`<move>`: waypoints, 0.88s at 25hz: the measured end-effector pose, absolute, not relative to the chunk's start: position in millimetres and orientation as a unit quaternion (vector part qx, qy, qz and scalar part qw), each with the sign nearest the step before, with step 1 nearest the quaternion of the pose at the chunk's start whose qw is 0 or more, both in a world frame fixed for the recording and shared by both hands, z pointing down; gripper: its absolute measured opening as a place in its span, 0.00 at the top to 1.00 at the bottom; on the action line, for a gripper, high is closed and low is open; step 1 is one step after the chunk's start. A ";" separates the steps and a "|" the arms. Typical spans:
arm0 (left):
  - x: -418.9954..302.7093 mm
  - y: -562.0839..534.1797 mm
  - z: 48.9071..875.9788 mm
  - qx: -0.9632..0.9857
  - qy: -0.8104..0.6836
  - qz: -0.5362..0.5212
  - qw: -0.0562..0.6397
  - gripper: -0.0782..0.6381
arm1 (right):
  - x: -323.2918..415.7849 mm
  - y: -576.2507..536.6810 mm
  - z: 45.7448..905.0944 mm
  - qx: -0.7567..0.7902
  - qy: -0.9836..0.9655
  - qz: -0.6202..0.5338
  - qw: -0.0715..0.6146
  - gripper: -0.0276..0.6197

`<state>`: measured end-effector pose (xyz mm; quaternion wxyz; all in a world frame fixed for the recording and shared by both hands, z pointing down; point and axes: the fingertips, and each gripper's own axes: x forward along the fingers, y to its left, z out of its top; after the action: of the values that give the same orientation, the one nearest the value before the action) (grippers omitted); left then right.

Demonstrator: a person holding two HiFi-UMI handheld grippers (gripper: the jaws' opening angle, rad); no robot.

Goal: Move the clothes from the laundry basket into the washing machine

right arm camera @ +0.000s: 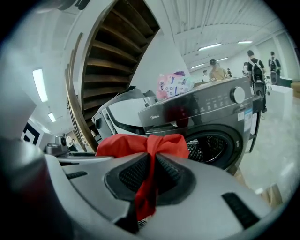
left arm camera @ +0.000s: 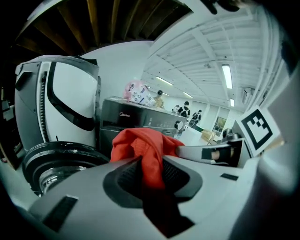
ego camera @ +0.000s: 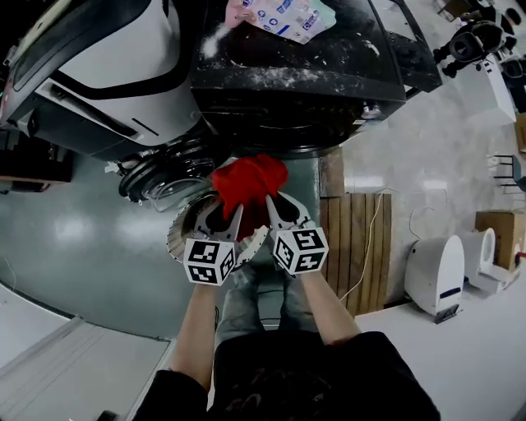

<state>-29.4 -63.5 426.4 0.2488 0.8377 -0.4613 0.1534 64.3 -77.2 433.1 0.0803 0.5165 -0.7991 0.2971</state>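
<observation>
A bunched red garment [ego camera: 246, 182] hangs between both grippers, in front of the dark front-loading washing machine [ego camera: 312, 74]. My left gripper [ego camera: 233, 215] is shut on the garment's left part, and the cloth [left arm camera: 145, 150] runs between its pads [left arm camera: 126, 176]. My right gripper [ego camera: 275, 205] is shut on a thin fold of the same red garment [right arm camera: 140, 145]. The washer's round drum opening [right arm camera: 211, 147] stands open just beyond it. The machine's door [ego camera: 156, 177] is swung out to the left. Below the grippers lies the perforated laundry basket [ego camera: 177, 234], mostly hidden.
A white appliance [ego camera: 115, 57] stands left of the washer. A pink patterned package [ego camera: 283, 16] lies on the washer's top. A wooden pallet [ego camera: 353, 238] sits on the floor to the right, with a white device [ego camera: 436, 275] beyond it. Several people [right arm camera: 215, 70] stand far off.
</observation>
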 end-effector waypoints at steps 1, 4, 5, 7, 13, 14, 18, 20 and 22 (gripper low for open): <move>-15.5 -67.2 423.1 0.841 -0.456 0.155 0.245 0.73 | 77.8 -78.9 430.1 0.521 -0.797 0.295 0.078 0.88; 25.8 -77.7 414.6 0.851 -0.443 0.159 0.233 0.73 | 118.4 -85.4 421.5 0.529 -0.796 0.286 0.073 0.88; 38.7 -80.7 412.1 0.853 -0.440 0.160 0.230 0.73 | 131.8 -87.9 419.1 0.531 -0.796 0.283 0.072 0.88; 64.1 -85.1 407.4 0.857 -0.435 0.164 0.224 0.73 | 158.0 -92.3 414.5 0.532 -0.797 0.278 0.070 0.88; 131.5 -90.5 400.0 0.858 -0.437 0.168 0.213 0.73 | 222.8 -97.9 404.0 0.528 -0.805 0.265 0.061 0.88; 140.9 -91.5 398.0 0.858 -0.438 0.167 0.211 0.73 | 231.7 -99.1 402.5 0.527 -0.805 0.265 0.058 0.88; 173.1 -97.2 387.1 0.861 -0.437 0.166 0.202 0.73 | 264.5 -105.2 393.7 0.528 -0.807 0.260 0.052 0.88; 183.6 -100.9 381.1 0.862 -0.436 0.162 0.200 0.73 | 276.3 -108.6 387.1 0.530 -0.807 0.256 0.050 0.88; 190.7 -104.8 375.4 0.864 -0.435 0.159 0.197 0.73 | 283.7 -111.5 380.6 0.533 -0.806 0.252 0.046 0.88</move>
<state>190.7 -104.8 375.4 0.1968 0.8643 -0.4348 0.1588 283.7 -111.5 380.6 0.0463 0.5332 -0.8063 0.2518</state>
